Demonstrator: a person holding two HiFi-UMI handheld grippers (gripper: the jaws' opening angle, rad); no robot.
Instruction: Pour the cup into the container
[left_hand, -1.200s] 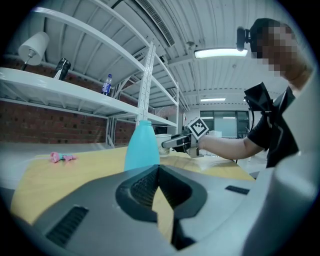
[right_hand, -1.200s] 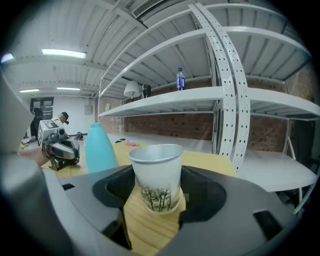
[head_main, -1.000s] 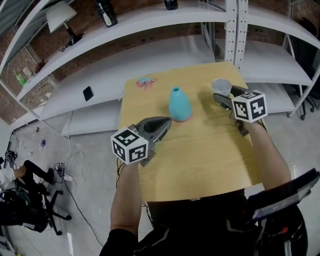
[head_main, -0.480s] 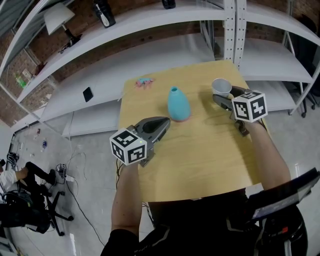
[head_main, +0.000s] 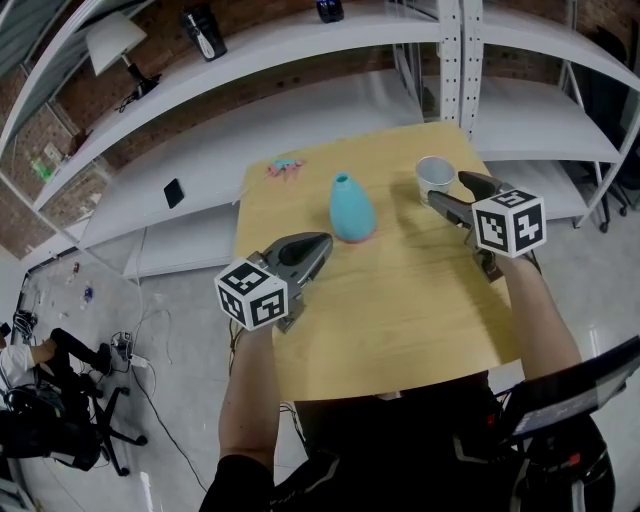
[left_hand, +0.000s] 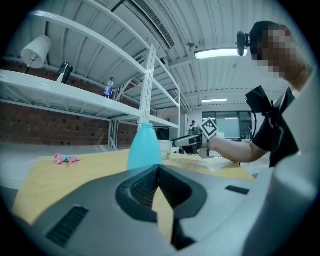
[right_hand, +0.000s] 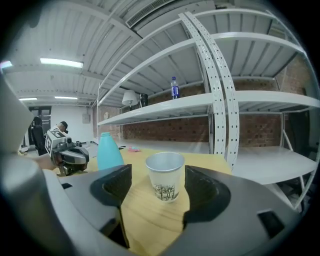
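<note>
Right gripper (head_main: 449, 189) jaws just opened wide, nothing between, cup (head_main: 436, 176) just ahead, likely for grasp; left gripper (head_main: 318, 243) closed, empty, waited past container (head_main: 351, 208).

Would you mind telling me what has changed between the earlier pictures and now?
The right gripper has just been opening its jaws and has drawn back slightly toward the person. The paper cup now stands between the spread jaws, untouched and upright on the table. The left gripper, which is shut, the blue container and the cup kept their places.
</note>
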